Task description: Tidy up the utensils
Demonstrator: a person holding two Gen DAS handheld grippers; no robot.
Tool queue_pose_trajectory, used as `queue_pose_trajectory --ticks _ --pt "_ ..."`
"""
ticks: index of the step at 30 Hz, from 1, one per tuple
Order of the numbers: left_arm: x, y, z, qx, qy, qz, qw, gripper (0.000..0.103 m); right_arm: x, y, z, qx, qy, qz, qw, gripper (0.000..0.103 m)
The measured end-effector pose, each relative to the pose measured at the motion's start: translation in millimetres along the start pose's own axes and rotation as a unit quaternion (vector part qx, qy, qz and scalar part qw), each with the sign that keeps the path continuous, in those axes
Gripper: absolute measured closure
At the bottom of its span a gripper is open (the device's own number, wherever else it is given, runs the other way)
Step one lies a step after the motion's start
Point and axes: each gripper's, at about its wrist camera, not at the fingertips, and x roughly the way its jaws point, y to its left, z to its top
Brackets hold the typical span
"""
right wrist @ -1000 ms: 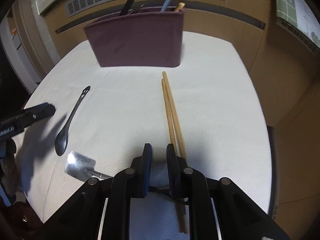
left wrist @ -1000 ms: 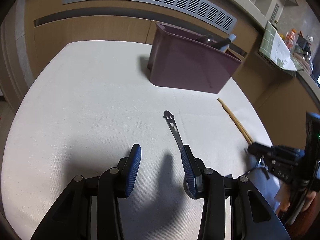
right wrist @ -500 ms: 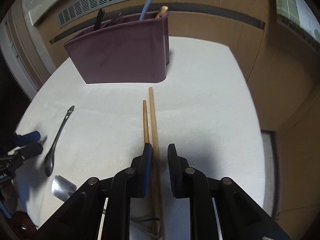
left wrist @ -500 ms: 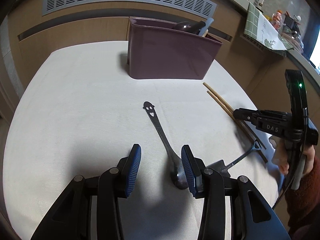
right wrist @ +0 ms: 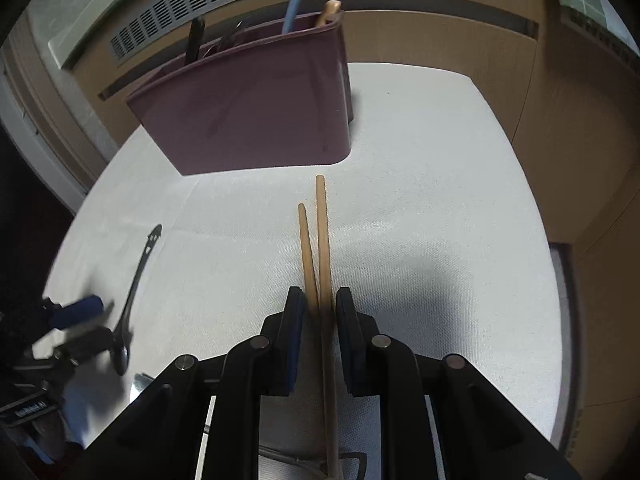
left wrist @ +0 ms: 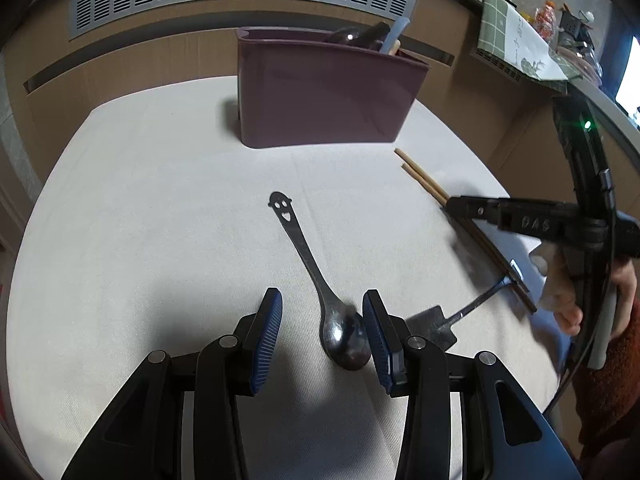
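Blue-padded fingers of the left gripper (left wrist: 322, 330) stand wide apart over a steel spoon (left wrist: 318, 280), its bowl beside the right pad. Opposite, the right gripper (right wrist: 320, 316) is nearly closed around two wooden chopsticks (right wrist: 318, 240) on the white tablecloth (left wrist: 160, 200), before a maroon utensil caddy (right wrist: 256, 112).

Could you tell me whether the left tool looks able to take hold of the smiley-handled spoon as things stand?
Probably yes. The left tool is open, and the spoon lies flat on the white cloth with its bowl already between the fingers, close to the right one. Nothing covers it; the small metal spatula lies just outside.
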Motion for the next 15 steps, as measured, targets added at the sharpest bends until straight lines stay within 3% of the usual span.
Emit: queue_pose_trajectory --ticks 9,12,15 --pt "5.0 -21.7 -17.1 0.070 0.011 0.023 0.9972 0.060 -33.8 8.2 -18.8 -0.017 -0.054 -0.029 0.998 0.086" --pt "5.7 -19.0 -14.8 0.066 0.014 0.032 0.9972 0.060 -39.1 13.4 -24.9 -0.027 -0.053 -0.003 0.998 0.086" --pt "4.1 -10.1 -12.4 0.058 0.012 0.059 0.9965 0.060 -45.7 30.0 -36.1 -0.086 -0.052 0.030 0.994 0.086"
